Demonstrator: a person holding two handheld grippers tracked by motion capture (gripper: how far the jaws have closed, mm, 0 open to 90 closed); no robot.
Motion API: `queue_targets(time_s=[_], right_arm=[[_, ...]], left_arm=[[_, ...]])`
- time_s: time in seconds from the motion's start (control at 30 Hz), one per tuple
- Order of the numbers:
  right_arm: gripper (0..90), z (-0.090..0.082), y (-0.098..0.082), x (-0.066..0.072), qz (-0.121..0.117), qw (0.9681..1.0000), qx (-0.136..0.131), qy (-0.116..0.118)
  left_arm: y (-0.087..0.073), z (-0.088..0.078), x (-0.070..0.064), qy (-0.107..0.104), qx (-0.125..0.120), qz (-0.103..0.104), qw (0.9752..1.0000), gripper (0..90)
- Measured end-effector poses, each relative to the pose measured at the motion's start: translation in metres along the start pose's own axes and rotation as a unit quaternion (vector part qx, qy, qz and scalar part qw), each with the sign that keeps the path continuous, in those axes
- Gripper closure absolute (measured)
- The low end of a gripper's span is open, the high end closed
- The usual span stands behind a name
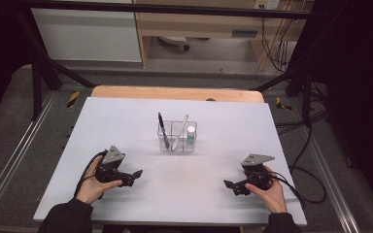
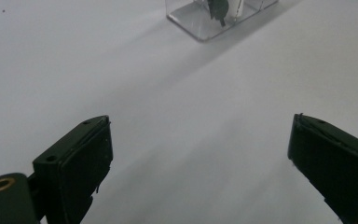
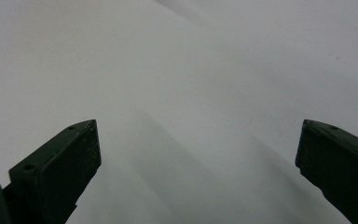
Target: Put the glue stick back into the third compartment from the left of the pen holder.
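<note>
- High view: the left gripper (image 1: 135, 175) and the right gripper (image 1: 230, 185) rested low over the white table (image 1: 102, 126), one near each front corner, jaws turned inward toward each other and well apart. Between them and farther back stood a clear organizer (image 1: 177, 137) with a black pen (image 1: 161, 125) leaning in its left compartment, a white pen (image 1: 180, 132) slanting in the middle one, and a small green-capped bottle (image 1: 191, 134) upright at the right. Neither gripper touched the organizer or its contents.
- Left gripper view: the jaws stood wide with bare table between them and nothing held. The organizer (image 2: 216, 18) sat ahead and a little to the right, its near corner and the black pen's lower end (image 2: 218, 9) visible at the top edge.
- Right gripper view: the jaws stood wide over plain table surface, empty.
- Judgement: everything appeared stowed in the organizer and both hands looked parked, so this read as either the close of a placing step or the pause before a pick. A next reach would call for lifting a gripper, aiming it at one upright item, and closing on it without tipping the light organizer.
</note>
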State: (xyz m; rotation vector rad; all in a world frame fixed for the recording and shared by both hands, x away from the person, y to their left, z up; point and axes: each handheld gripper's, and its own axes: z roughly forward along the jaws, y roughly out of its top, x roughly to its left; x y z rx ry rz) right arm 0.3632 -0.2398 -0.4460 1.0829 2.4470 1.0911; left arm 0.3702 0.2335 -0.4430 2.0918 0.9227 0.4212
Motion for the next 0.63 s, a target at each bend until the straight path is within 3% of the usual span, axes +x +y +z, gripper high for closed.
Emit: queue_targets(time_s=[0.33,0.43,0.63], right_arm=[[0.8,0.0,0.0,0.001,0.002,1.0,0.001,0.001],[0.8,0.0,-0.001,0.001,0.004,1.0,0.002,0.001],[0.8,0.0,0.0,0.001,0.004,1.0,0.003,0.002]], left_arm=[[-0.025,-0.016,0.008,0.001,0.0,0.0,1.0,6.6],[-0.029,-0.019,0.013,0.003,-0.004,-0.01,0.9999,6.6],[-0.031,-0.021,0.016,0.002,-0.006,-0.012,0.9999,6.6]])
